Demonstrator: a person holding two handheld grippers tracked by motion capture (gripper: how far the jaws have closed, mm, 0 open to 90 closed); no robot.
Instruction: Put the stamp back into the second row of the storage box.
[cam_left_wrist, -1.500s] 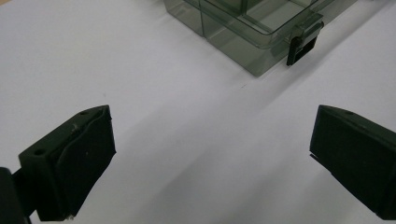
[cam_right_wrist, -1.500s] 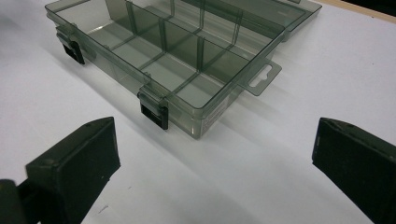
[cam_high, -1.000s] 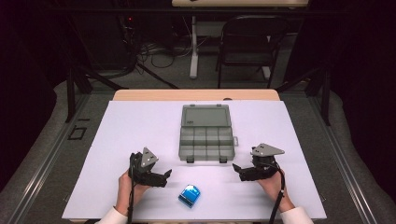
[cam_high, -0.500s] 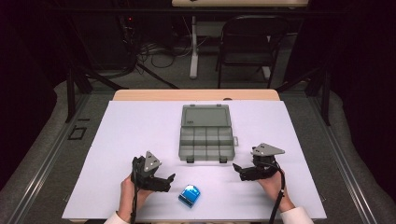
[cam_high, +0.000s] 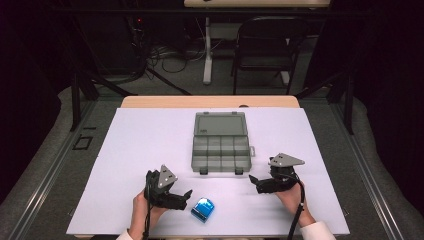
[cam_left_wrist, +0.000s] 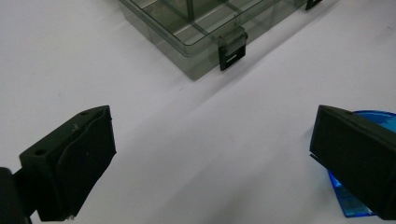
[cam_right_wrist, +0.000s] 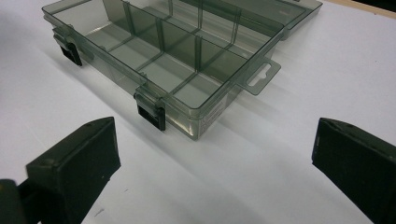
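Left tool (cam_high: 186, 196) gapes wide, empty, blue piece (cam_high: 202, 209) just off its right jaw — lined up to grab; right tool (cam_high: 254, 182), also open, faces the box (cam_high: 220, 150).

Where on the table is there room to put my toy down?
Bare room lies left of the open organizer box and right of it, up to the white mat's edges. It's crowded near the front: left gripper, blue item, right gripper.

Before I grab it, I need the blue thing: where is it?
In the high view the blue thing lies near the table's front edge, just right of the left gripper.
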